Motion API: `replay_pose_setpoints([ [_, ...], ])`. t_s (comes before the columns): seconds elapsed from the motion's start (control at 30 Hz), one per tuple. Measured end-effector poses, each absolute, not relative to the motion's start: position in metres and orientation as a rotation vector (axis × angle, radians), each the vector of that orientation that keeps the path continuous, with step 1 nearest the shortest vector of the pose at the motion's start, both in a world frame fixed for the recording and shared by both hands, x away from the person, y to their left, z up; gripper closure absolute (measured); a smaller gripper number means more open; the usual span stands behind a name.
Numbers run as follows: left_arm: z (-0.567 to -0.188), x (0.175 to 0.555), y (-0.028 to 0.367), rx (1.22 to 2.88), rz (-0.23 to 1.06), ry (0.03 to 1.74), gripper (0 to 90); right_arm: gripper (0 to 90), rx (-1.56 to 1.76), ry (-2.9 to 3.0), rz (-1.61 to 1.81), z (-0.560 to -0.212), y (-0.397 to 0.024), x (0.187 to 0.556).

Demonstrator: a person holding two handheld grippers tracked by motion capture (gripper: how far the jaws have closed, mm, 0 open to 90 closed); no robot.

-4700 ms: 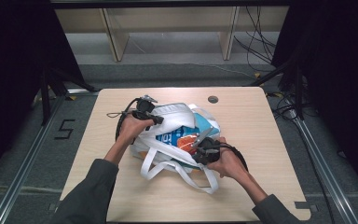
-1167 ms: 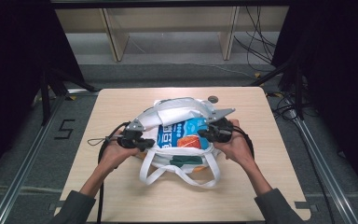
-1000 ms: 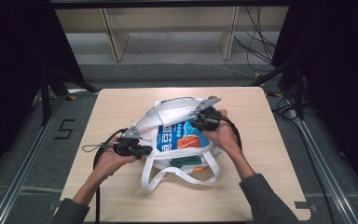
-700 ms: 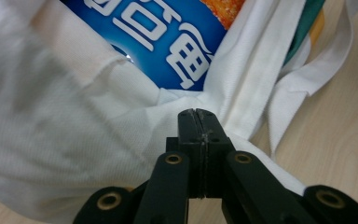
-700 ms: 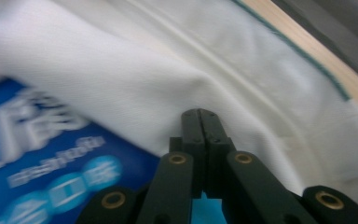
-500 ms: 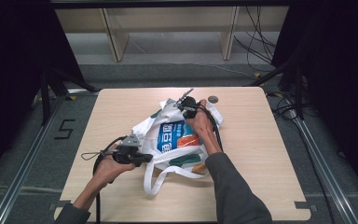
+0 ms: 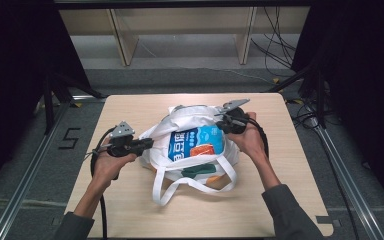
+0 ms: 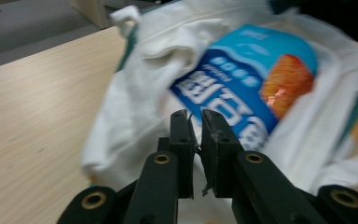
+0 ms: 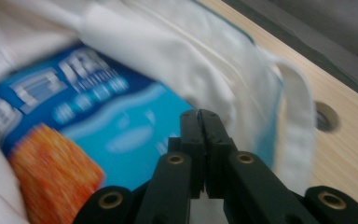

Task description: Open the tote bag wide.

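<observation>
**One white bag, one blue packet, two grippers at the bag's mouth**

On the table point(image 7: 130, 210) lies one white cloth bag point(image 7: 190, 120) with one blue packet point(image 7: 195, 142) showing in its opening and two white handles point(image 7: 180, 182) looped toward the near edge. The bag sits at the table's middle, its long axis running from far to near and its mouth facing the near side; the packet lies slantwise — its orange picture toward the right.

The left gripper point(image 7: 147, 144) is at the bag's left edge, pointing right. Its jaws have just been opening and stand a narrow slit apart, with nothing clearly between them; a thread hangs in the gap.

The right gripper point(image 7: 219, 121) is at the bag's far right rim, jaws pressed together — whether cloth is pinched there cannot be told.
</observation>
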State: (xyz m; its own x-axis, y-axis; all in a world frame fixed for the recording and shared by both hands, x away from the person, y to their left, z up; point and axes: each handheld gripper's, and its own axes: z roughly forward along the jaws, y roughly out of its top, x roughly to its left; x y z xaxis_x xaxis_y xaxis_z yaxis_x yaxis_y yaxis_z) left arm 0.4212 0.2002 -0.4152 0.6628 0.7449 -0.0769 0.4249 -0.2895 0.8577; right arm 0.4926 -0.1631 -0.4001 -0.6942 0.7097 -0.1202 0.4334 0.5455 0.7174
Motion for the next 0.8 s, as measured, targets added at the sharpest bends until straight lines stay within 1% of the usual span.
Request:
replay_pose_setpoints([
  [0.1, -0.427, 0.43, 0.205, 1.9, 0.373, 0.961, 83.7, 90.0, 0.979, 2.407, 0.873, -0.414, -0.181, 0.49],
  [0.17, -0.434, 0.433, 0.204, 1.913, 0.383, 0.972, 84.8, 90.0, 0.987, 2.423, 0.786, -0.427, -0.189, 0.488],
  [0.23, -0.44, 0.436, 0.205, 1.899, 0.356, 0.983, 85.9, 90.0, 1.029, 2.428, 0.816, -0.442, -0.194, 0.485],
  [0.3, -0.442, 0.437, 0.205, 1.894, 0.346, 0.998, 86.5, 90.0, 1.052, 2.444, 0.837, -0.448, -0.2, 0.484],
  [0.37, -0.437, 0.434, 0.204, 1.893, 0.359, 0.989, 85.6, 90.0, 1.057, 2.423, 0.901, -0.444, -0.199, 0.481],
  [0.4, -0.434, 0.433, 0.203, 1.892, 0.356, 0.984, 83.7, 90.0, 1.04, 2.412, 0.933, -0.439, -0.199, 0.479],
  [0.5, -0.423, 0.426, 0.204, 1.886, 0.386, 0.954, 82.1, 90.0, 0.985, 2.386, 0.978, -0.418, -0.196, 0.471],
  [0.6, -0.417, 0.423, 0.206, 1.867, 0.359, 0.939, 79.6, 90.0, 0.92, 2.366, 1.037, -0.403, -0.195, 0.464],
  [0.8, -0.411, 0.411, 0.204, 1.844, 0.322, 0.911, 76.0, 89.3, 0.908, 2.337, 1.076, -0.398, -0.199, 0.456],
])
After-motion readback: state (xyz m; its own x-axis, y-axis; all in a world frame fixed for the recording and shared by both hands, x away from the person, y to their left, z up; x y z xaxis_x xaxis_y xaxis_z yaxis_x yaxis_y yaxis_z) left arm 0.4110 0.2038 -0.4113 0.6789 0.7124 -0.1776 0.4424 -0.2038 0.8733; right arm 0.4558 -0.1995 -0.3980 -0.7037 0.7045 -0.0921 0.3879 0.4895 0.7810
